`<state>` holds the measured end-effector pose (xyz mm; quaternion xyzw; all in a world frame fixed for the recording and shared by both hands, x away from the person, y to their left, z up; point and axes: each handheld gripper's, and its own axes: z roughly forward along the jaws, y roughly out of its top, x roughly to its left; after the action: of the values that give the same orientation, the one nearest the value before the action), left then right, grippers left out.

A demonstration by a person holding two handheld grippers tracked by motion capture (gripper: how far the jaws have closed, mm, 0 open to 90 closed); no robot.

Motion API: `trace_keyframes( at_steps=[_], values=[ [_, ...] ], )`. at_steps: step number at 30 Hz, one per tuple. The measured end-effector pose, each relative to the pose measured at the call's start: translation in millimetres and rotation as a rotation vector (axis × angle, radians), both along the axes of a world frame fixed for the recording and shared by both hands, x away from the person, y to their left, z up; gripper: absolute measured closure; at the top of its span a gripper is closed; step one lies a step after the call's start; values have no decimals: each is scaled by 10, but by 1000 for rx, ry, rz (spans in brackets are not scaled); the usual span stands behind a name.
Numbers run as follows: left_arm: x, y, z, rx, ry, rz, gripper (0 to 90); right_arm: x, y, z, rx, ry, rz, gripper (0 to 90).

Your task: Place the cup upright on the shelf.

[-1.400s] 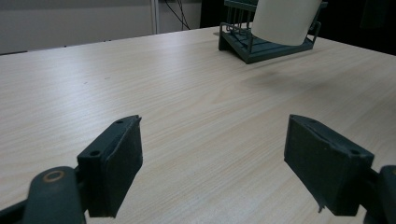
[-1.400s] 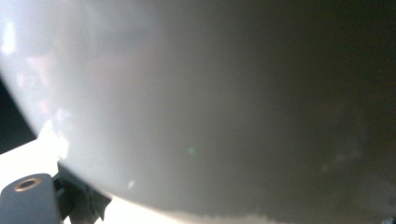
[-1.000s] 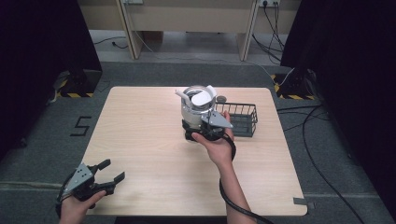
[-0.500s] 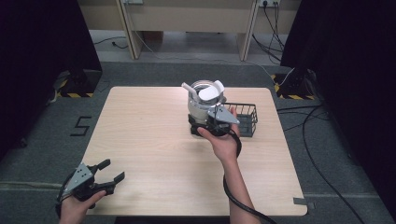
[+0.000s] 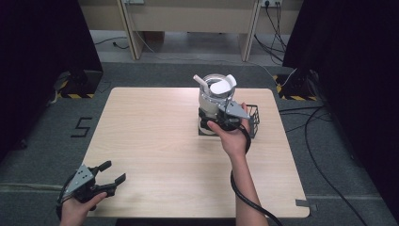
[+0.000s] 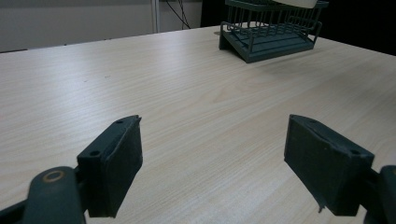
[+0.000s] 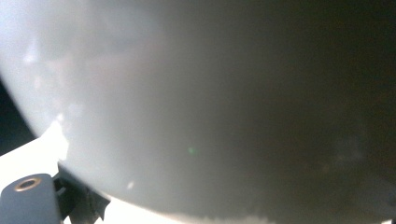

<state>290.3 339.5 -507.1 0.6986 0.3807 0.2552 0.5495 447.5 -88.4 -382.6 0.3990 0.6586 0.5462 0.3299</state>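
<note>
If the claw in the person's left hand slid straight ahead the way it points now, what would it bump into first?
Probably the dark wire basket at the far side of the light wooden table. The open left claw points along bare tabletop toward it, slightly left of its middle, so it might only clip a corner; depth is hard to judge.

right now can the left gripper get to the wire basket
Probably yes: the left gripper is open at the near left corner, bare table lies between, and the wire basket stands unobstructed from that side.
</note>
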Motion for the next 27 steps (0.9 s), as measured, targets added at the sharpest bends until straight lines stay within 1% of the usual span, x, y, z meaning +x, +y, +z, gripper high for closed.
trace_keyframes(
  at_steps=[4,10,14,18,22,27],
  values=[
    [2,1,-1,-2,0,1,185,45,-35,51,-8,-6,-16,110],
    [0,4,0,-2,0,1,185,125,-99,111,1,-8,-41,110],
    [2,4,-3,-4,1,2,185,157,-130,111,-4,-9,-56,110],
    [2,3,-2,-2,0,2,185,196,-172,122,2,-7,-73,110],
    [4,4,-4,-3,2,2,185,258,-228,153,-3,-10,-101,110],
    [4,6,-5,-4,3,3,185,318,-284,173,2,-13,-122,110]
  ],
)
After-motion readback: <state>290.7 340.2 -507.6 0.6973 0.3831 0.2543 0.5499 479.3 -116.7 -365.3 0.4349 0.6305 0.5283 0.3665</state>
